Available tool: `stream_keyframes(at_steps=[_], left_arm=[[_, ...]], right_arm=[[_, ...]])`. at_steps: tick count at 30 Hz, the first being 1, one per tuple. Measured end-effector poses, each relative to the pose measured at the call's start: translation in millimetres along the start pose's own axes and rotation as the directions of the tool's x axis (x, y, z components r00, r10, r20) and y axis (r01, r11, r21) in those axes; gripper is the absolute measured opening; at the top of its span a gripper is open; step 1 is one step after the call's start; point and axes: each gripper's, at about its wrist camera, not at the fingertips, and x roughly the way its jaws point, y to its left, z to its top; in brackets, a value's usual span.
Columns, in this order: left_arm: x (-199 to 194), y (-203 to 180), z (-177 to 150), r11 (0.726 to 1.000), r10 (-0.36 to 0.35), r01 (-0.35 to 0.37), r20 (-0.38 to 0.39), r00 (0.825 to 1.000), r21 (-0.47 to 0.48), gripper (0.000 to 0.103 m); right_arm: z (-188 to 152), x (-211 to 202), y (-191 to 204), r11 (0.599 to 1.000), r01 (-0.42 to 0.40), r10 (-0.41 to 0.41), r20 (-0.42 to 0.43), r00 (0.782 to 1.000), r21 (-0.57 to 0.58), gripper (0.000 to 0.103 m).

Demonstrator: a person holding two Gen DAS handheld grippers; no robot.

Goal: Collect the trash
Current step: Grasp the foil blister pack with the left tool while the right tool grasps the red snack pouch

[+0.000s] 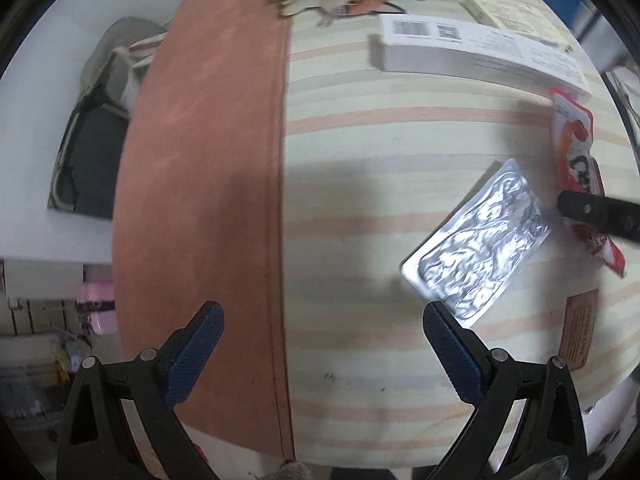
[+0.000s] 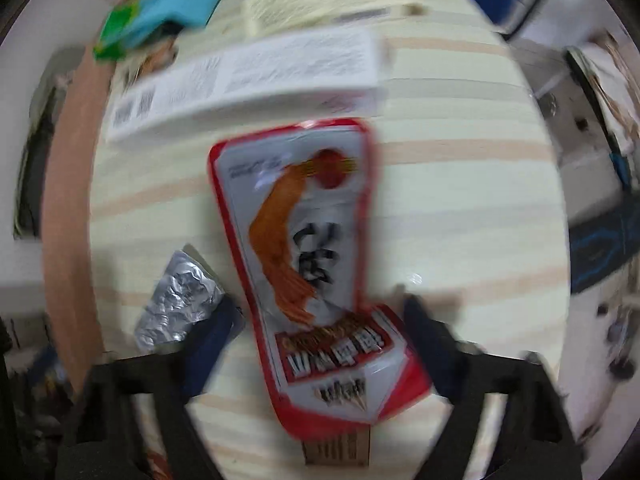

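Left wrist view: your left tongs [image 1: 322, 320] stand with fingers wide apart and hold nothing, hovering over the striped worktop [image 1: 360, 152]. A crumpled foil blister pack [image 1: 476, 248] lies flat on the worktop, its near corner just beside the right-hand finger. Beyond it lies a red and white snack wrapper [image 1: 576, 160], with a finger of your right tongs over its near end. A white box [image 1: 472, 48] lies farther back.

Right wrist view, blurred: your right tongs [image 2: 318, 316] are apart, one finger on each side of the snack wrapper's [image 2: 304, 248] lower part; contact cannot be judged. The foil blister pack [image 2: 176, 300] sits just beside the left-hand finger. The white box [image 2: 248, 80] lies beyond the wrapper.
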Motion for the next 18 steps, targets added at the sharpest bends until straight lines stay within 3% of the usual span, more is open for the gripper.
stream_keyframes(at_steps=[2,4,6,7,12,14,16,18], left_arm=[[-1,-8,4,0.999,-0.015,0.015,0.000,1.000,0.050,0.102],[-2,-19,8,0.992,-0.054,0.054,-0.004,0.999,0.115,0.102],[-2,-35,13,0.977,-0.090,0.092,-0.018,0.996,0.191,0.102],[-1,-43,14,0.968,-0.098,0.101,-0.026,0.995,0.228,0.102],[12,-88,19,0.897,-0.084,0.109,-0.077,0.993,0.428,0.102],[17,-96,20,0.885,-0.089,0.123,-0.096,0.991,0.450,0.099],[16,-97,22,0.889,-0.130,0.164,-0.107,0.986,0.427,0.083],[15,-89,25,0.907,-0.213,0.252,-0.149,0.966,0.338,0.068]], right_arm=[[-3,-3,11,0.997,0.031,-0.028,0.049,0.998,-0.067,0.045],[-7,-7,9,0.997,0.009,-0.005,0.058,0.998,-0.076,0.039],[-12,-15,-2,0.998,-0.016,0.020,0.072,0.997,-0.059,0.019],[-17,-22,-14,0.998,-0.044,0.046,0.076,0.996,-0.035,0.014],[-42,-35,-57,0.996,-0.079,0.076,0.066,0.995,0.043,0.011],[-50,-34,-78,0.990,-0.105,0.100,0.051,0.994,0.090,0.011],[-54,-33,-95,0.983,-0.124,0.120,0.041,0.992,0.133,0.011],[-58,-31,-103,0.977,-0.138,0.133,0.041,0.990,0.161,0.011]])
